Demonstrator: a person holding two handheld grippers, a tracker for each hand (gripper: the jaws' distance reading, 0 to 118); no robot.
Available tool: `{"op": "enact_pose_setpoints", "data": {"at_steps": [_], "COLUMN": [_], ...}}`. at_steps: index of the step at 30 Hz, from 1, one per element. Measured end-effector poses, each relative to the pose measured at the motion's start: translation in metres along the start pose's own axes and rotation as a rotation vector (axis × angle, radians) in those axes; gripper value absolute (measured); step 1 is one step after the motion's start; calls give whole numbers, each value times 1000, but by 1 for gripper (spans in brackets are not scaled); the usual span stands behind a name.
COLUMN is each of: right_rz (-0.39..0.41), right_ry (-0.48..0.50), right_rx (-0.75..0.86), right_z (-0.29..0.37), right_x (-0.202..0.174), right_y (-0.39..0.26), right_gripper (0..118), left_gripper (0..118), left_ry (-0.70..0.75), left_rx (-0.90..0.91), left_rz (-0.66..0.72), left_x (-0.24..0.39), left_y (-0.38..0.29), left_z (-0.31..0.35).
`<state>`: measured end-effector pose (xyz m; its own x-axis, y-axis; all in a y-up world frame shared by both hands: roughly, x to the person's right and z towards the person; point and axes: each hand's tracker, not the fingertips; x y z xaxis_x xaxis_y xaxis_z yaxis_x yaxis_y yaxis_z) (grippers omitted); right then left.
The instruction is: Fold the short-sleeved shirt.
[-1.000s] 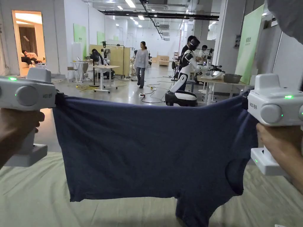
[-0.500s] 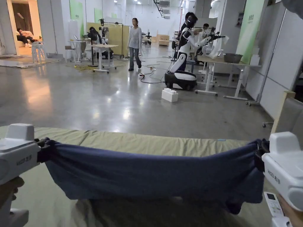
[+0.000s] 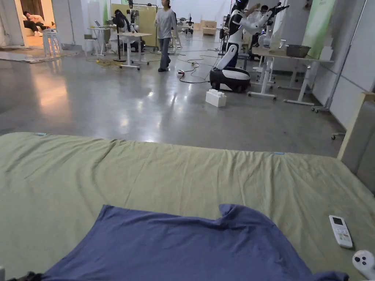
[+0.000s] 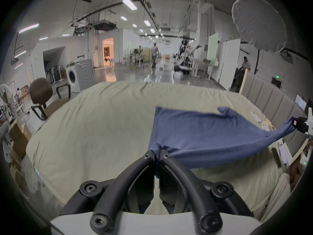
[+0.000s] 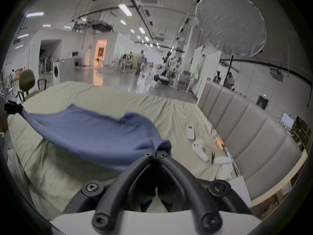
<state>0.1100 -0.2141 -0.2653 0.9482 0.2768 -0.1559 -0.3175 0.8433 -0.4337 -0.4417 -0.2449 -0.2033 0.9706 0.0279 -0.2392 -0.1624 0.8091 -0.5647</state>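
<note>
A dark blue short-sleeved shirt (image 3: 183, 245) lies spread over the near part of a bed with an olive sheet (image 3: 175, 172), its far edge and one sleeve tip resting on the sheet. My left gripper (image 4: 156, 154) is shut on a bunched corner of the shirt (image 4: 211, 133), held just above the sheet. My right gripper (image 5: 155, 153) is shut on the opposite corner of the shirt (image 5: 94, 133). The cloth between the two corners hangs taut. In the left gripper view the right gripper (image 4: 299, 126) shows at the far right; in the right gripper view the left gripper (image 5: 12, 109) shows at the far left.
A white remote (image 3: 340, 231) and a white controller (image 3: 364, 261) lie on the sheet at the right, near a padded headboard (image 5: 245, 131). Small tools (image 5: 220, 152) lie beside it. An office chair (image 4: 44, 98) stands left of the bed. People and a white robot (image 3: 234, 44) are far off.
Both grippers have come down and toward me with the shirt, from holding it up in the air to laying it out on the bed. The head camera has tilted down.
</note>
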Motion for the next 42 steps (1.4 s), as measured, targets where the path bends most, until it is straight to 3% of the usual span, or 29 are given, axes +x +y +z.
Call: {"op": "enact_pose_setpoints", "data": {"at_steps": [8,12,18,22,24,26,27,29,32,34,37,39,41,42], "right_rz": [59,44,57,85,95,73,41,-35,-123,-170,-245,-265,-250,-231], "right_ry": [61,65,76,71,49,-10,-18,-9,-17,-17,-26,-39,-60,-67], "right_rx": [-283,-374,-453,-480,-491,-447,-396,-298,-132,-11,124,201,255,283], "right_z": [-14,-32,-44,-49,-44,-40,-36,-30,-25,-24,-25,-23,-24,-23], "right_x": [-22,-27,-46,-54,-57,-50,-49,-45,-50,-52,-59,-63,-70,-72], "right_y": [-94,-130,-147,-141,-131,-119,-110,-91,-60,-43,-21,-9,0,4], "right_gripper": [0,1,1,4,36,78,85,86,90,89,75,50,23,15], "left_gripper": [4,4,5,8,17,32,40,59,60,60,55,39,16,15], "left_ry": [15,16,51,65,80,71,54,6,-31,-47,-70,-69,-27,-10], "left_rx": [-239,-294,-408,-440,-437,-383,-346,-245,-84,17,151,226,294,313], "left_rz": [-61,-98,-227,-214,-212,-170,-148,-90,-41,-20,10,25,6,6], "left_x": [0,3,14,16,13,12,12,16,31,42,61,70,82,86], "left_y": [-73,-87,-99,-104,-102,-94,-90,-75,-53,-38,-19,-8,0,3], "left_z": [-19,-29,-44,-52,-51,-45,-42,-33,-21,-15,-6,-3,1,3]}}
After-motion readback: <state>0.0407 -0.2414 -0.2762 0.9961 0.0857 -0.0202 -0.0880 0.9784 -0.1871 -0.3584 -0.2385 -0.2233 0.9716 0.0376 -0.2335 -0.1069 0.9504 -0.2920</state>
